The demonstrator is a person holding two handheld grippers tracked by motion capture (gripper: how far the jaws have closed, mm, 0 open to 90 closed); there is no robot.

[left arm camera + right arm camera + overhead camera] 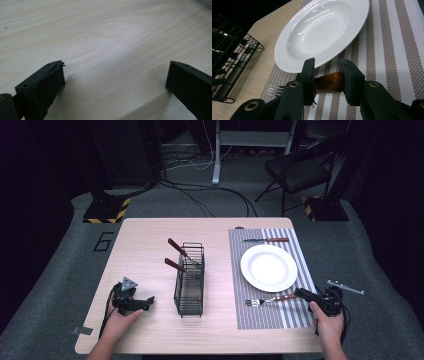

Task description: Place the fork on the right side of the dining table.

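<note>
A fork (265,301) with a brown handle lies flat on the striped placemat (260,317), just in front of the white plate (269,267). My right gripper (301,294) is at the handle's end. In the right gripper view the jaws (327,61) stand a little apart, and the handle (329,81) lies on the placemat (392,50) between them. The tines (275,89) stick out to the left, and the plate (322,32) is right ahead. My left gripper (147,302) rests on the bare wood at the near left, open (115,72) with nothing between its jaws.
A black wire rack (190,280) stands mid-table with two brown-handled utensils (175,245) leaning out of it; it is at the left of the right gripper view (227,62). A brown-handled knife (267,240) lies beyond the plate. A folding chair (300,170) stands behind the table.
</note>
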